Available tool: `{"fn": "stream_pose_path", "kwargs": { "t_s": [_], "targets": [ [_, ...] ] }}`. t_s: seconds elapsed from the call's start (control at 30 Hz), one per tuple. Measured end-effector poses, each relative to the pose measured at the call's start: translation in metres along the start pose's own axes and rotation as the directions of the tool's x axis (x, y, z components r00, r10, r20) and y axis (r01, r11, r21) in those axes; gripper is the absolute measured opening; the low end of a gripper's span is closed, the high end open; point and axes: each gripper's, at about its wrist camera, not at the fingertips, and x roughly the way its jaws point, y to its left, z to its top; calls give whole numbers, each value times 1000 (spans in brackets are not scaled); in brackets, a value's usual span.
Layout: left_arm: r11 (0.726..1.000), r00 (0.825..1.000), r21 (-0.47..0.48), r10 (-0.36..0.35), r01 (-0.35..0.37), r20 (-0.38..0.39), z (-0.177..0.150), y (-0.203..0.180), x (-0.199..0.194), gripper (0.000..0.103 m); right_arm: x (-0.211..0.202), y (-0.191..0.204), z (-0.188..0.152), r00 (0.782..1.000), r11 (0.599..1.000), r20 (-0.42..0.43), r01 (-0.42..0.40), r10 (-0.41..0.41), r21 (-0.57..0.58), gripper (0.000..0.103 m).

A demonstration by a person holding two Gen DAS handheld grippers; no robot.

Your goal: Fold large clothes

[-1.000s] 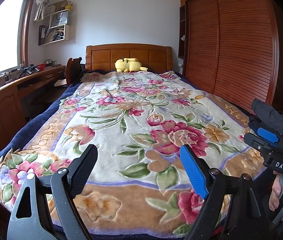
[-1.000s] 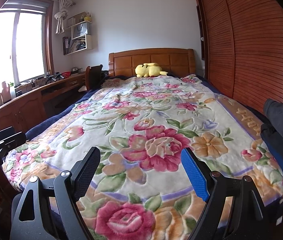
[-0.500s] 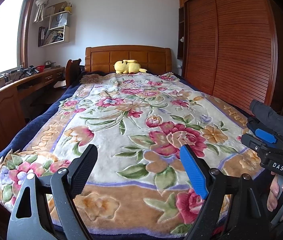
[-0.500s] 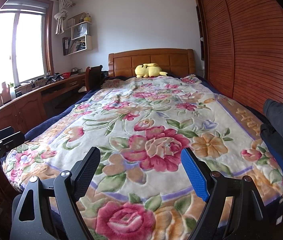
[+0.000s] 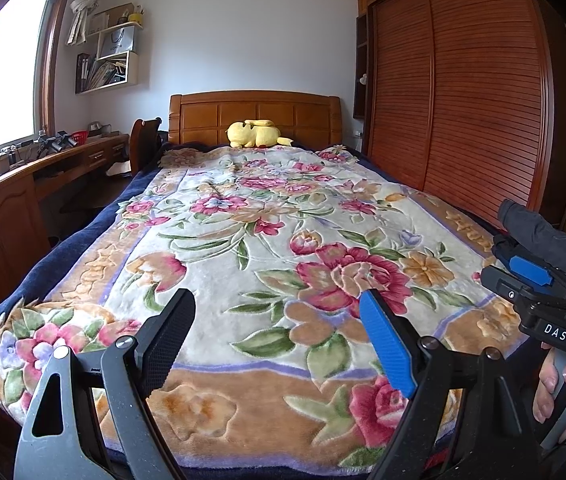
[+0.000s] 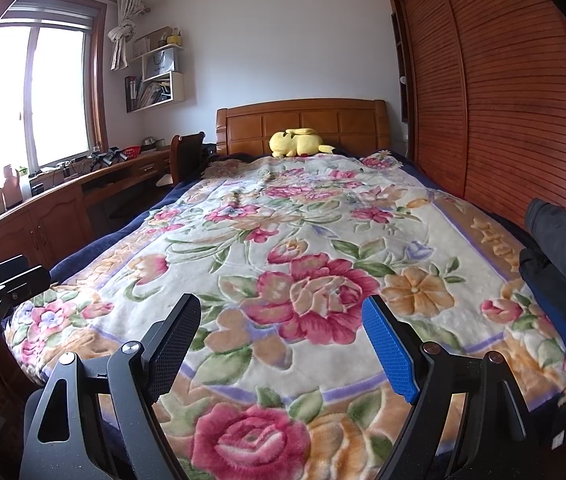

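A dark grey and blue garment [image 6: 563, 248] lies heaped at the right edge of the bed, also seen in the left wrist view as the garment [image 5: 535, 224]. A floral blanket [image 5: 283, 240] covers the bed and lies flat. My left gripper [image 5: 277, 300] hovers over the foot of the bed, open with nothing between its fingers. My right gripper [image 6: 281, 302] hangs beside it, just left of the garment, open and empty as well. A hand [image 5: 563, 384] grips the right gripper's handle in the left wrist view.
A yellow plush toy [image 6: 299, 142] rests against the wooden headboard [image 6: 303, 120]. A louvred wooden wardrobe [image 6: 503, 100] runs along the bed's right side. On the left stand a long desk [image 6: 63, 200] under the window and a chair [image 6: 187, 152].
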Motion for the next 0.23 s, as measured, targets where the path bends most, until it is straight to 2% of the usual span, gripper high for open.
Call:
{"fn": "stream_pose_path", "kwargs": {
  "t_s": [0.23],
  "targets": [
    [1000,1000,-1,-1,1,1,-1,0,0,85,0,-1,0,1000,1000,0,-1,1,2,84]
  ]
}}
